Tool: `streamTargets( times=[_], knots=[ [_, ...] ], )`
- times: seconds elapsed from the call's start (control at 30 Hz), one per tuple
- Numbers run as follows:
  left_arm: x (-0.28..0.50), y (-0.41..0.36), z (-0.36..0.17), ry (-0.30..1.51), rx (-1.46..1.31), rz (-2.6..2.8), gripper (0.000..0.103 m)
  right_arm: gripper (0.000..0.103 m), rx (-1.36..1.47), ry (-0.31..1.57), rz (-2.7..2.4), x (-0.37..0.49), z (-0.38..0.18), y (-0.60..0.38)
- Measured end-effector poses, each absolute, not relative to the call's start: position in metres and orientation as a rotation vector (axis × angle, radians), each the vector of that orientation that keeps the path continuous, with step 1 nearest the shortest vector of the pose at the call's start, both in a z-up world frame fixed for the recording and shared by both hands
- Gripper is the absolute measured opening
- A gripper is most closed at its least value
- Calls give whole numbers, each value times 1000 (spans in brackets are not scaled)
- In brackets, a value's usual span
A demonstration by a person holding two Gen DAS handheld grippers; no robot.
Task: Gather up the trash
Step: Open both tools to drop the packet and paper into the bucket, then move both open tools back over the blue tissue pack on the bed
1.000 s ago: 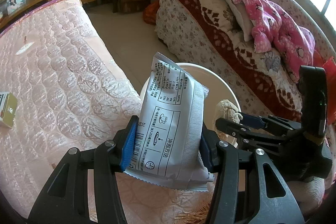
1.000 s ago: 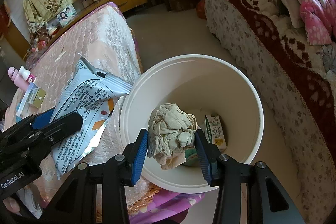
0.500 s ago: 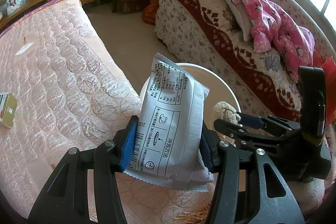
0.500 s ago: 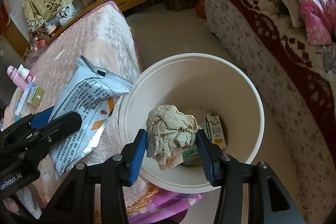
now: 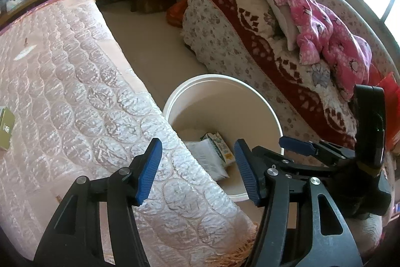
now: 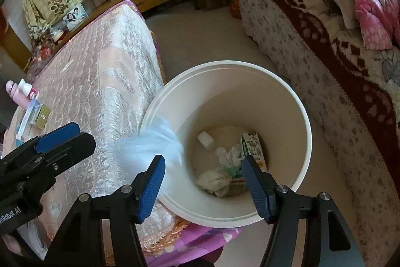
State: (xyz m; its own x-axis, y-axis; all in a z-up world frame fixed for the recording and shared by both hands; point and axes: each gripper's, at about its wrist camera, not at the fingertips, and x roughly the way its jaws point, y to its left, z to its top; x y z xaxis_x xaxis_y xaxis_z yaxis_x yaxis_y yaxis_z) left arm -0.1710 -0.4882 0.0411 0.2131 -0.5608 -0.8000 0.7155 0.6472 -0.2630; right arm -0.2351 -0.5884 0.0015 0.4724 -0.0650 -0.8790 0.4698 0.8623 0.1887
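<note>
Now I see both tools spread wide with nothing between their blue pads. My left hand-held gripper [image 5: 197, 168] hangs over the edge of the pink quilted bed cover [image 5: 75, 81], pointing at the round white plastic bin [image 5: 262, 106] on the floor between the bed and the floral blanket-covered sofa [image 5: 250, 41]. My right hand-held gripper [image 6: 202, 179] is directly above the bin's mouth. A blurred white foil packet [image 6: 160, 142] sits at the bin's near rim in the right view; in the left view it lies inside, against the wall. At the bottom lie a crumpled beige cloth wad [image 6: 213, 180], a green-and-white milk carton [image 6: 252, 149], white tissue scraps [image 6: 228, 154] and a small white block [image 6: 205, 139].
</note>
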Motion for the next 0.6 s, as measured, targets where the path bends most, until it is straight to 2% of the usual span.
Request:
streamTargets(
  times=[0.37,0.6],
  knots=[
    [-174,-468,48,998,184,-855,59,62,423,1048,-328,-233,5,-580],
    [-171,-439,59,944,205,-794,59,62,386,1019,-299,-227,26,-562]
  ],
)
